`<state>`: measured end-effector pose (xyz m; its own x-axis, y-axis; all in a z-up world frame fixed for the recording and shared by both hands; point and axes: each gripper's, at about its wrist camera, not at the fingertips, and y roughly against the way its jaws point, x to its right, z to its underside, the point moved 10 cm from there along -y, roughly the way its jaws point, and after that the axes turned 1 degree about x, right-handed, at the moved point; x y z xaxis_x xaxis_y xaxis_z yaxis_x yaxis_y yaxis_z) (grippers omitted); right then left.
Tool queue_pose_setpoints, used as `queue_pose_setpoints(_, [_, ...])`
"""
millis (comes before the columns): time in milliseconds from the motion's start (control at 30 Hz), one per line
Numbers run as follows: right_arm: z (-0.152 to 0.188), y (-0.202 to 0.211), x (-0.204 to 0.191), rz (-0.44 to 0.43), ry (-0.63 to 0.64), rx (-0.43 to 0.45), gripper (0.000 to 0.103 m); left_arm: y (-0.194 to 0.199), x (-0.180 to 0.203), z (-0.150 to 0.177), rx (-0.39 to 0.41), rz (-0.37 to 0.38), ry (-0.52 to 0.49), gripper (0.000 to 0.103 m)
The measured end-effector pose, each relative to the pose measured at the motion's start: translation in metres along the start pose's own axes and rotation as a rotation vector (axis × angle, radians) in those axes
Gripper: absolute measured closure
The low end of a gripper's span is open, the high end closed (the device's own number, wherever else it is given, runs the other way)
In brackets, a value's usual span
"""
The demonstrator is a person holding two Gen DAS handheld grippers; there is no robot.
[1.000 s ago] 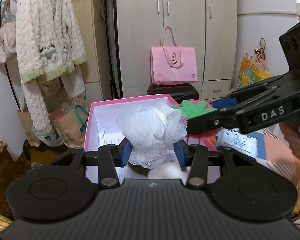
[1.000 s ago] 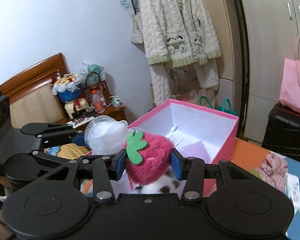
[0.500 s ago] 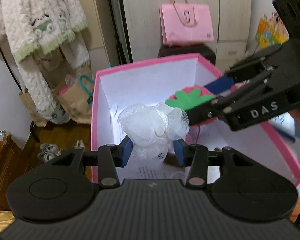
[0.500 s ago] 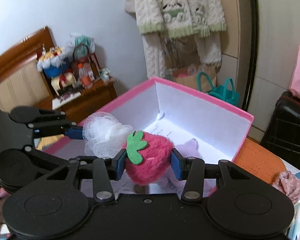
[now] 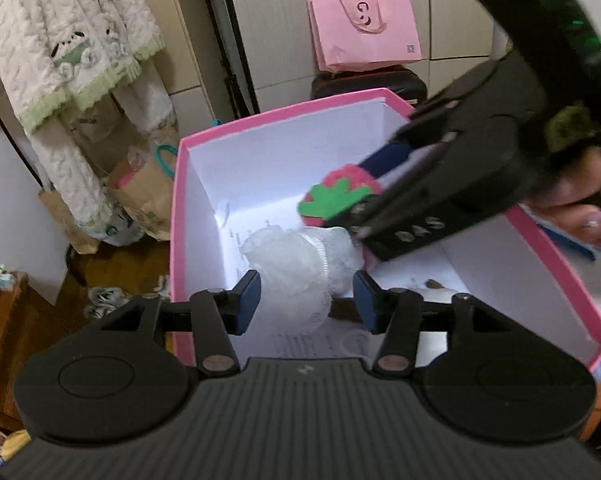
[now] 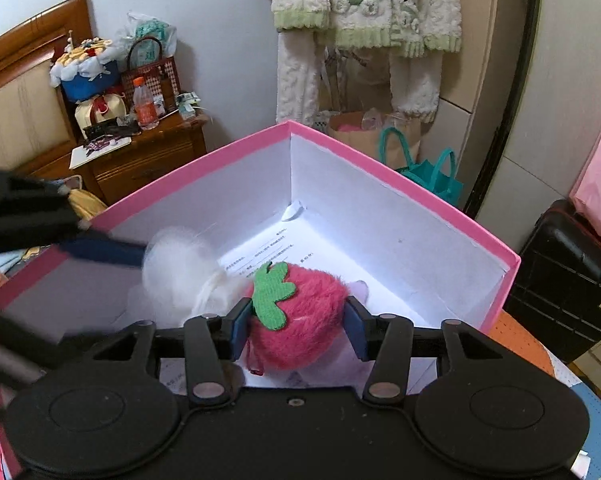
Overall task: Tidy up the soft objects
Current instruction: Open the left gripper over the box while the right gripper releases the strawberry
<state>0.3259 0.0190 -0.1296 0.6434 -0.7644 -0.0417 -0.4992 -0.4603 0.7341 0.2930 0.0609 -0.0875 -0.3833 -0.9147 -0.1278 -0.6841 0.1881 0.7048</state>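
Two soft things let go over the pink box [image 6: 384, 178]

Left gripper [image 5: 306, 298]: jaws opening, the white mesh puff [image 5: 300, 256] between them with a gap at each pad – loose, low inside the box so it drops in. Right gripper [image 6: 296, 326]: jaws opening too, the plush strawberry [image 6: 300, 312] between them, the left pad touching its fur, the right just clear – probably about to land beside the puff

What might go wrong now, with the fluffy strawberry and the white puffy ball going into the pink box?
1. The white mesh puff may snag on the opening left gripper and lift back out.
2. The right gripper, also opening, crowds the left one; they might bump.
3. The plush strawberry could land on the puff rather than the pink box floor.
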Motion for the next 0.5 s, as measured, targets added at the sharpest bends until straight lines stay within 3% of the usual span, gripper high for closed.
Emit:
queue_pose_setpoints(200, [0.002,0.005,0.001,-0.028,-0.037,0.025,0.035,0.008,-0.006,0.002,0.042,-0.108,-0.027,0.044])
queue_pose_setpoints(500, [0.009,0.051,-0.008,0.000,-0.028,0.068,0.033,0.037,-0.006,0.004,0.076,-0.059,0.011,0.039])
